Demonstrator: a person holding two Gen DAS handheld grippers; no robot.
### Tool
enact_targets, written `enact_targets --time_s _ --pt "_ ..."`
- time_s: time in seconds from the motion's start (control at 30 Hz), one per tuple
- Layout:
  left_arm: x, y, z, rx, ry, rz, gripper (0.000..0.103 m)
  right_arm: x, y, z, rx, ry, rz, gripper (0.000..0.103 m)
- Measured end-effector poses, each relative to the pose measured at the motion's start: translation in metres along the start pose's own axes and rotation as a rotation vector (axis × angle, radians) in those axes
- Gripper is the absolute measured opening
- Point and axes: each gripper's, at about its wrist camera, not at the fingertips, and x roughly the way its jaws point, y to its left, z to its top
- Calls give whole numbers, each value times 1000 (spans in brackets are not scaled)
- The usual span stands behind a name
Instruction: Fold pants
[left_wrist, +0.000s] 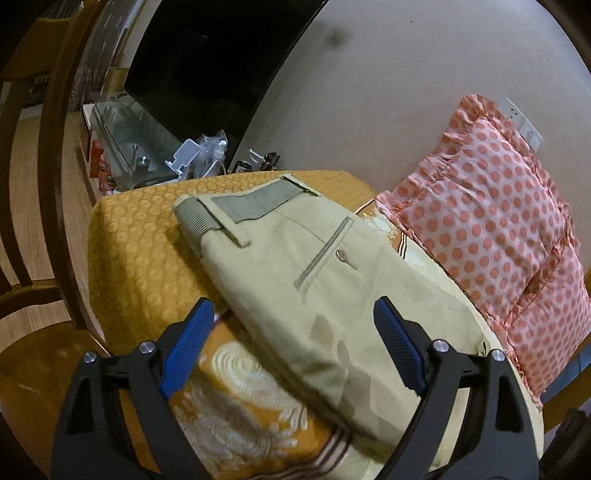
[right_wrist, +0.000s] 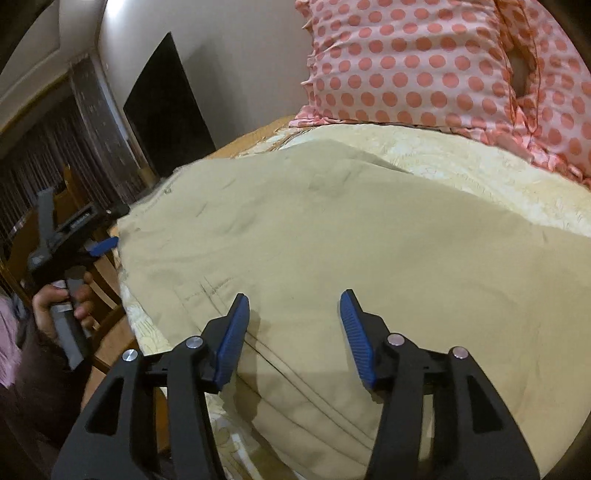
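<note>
Beige pants (left_wrist: 317, 280) lie folded on the bed, waistband at the far end, back pocket with a button facing up. My left gripper (left_wrist: 293, 314) is open and empty, its blue pads just above the near part of the pants. In the right wrist view the same pants (right_wrist: 332, 240) spread wide over the bedspread. My right gripper (right_wrist: 295, 306) is open and empty, hovering low over the pants near their stitched seams. The left gripper (right_wrist: 105, 243), held by a hand, shows at the pants' left edge.
A pink polka-dot pillow (left_wrist: 495, 229) lies along the right of the bed and shows in the right wrist view (right_wrist: 424, 62). An orange patterned bedspread (left_wrist: 140, 251) covers the bed. A dark TV (left_wrist: 207, 66), a glass stand with clutter (left_wrist: 136, 147) and a wooden chair (left_wrist: 48, 166) stand beyond.
</note>
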Motion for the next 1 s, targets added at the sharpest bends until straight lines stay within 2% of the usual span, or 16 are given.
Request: enact_targets --time_s 0.13,0.17,0.27,0.3,0.33,0.4,0.5,0.57,0.6,0.63,0.7,0.73,0.8,0.87,0.97,1.0 --pt "11 -8 5 28 49 9 88 -3 1 -3 1 -5 18 60" --pt "12 -11 5 22 72 -10 88 -1 5 0 -3 -5 21 63" --pt "13 -15 1 -22 136 -106 78 1 7 1 -5 -9 28 68" --pt "13 -16 0 -36 142 -117 77 1 7 1 -2 -11 30 68" --pt "14 -15 1 -47 140 -116 70 0 6 1 4 -13 33 68" --pt "17 -4 4 -126 141 -134 63 -2 3 0 18 -20 42 68" --pt "19 17 10 -280 111 -166 62 -8 0 -4 32 -31 53 68" --pt "22 22 13 -350 86 -150 55 -15 -4 -7 41 -41 62 68" --pt "24 19 15 -329 75 -97 45 -19 -6 -9 45 -46 66 68" --pt "26 13 17 -286 65 -59 7 -25 -10 -11 56 -55 72 68" --pt "28 -7 23 -163 75 19 8 -38 -18 -15 80 -74 76 69" --pt "24 -18 26 -122 61 33 7 -46 -24 -18 94 -88 69 69" --pt "8 -56 33 17 6 20 7 -61 -35 -23 117 -120 47 81" --pt "-9 -99 35 137 -26 -31 7 -85 -54 -30 153 -173 8 81" --pt "-35 -186 18 363 -41 -172 7 -120 -83 -38 239 -267 -54 81" --pt "-44 -221 3 453 -34 -250 7 -132 -94 -41 280 -300 -72 81"
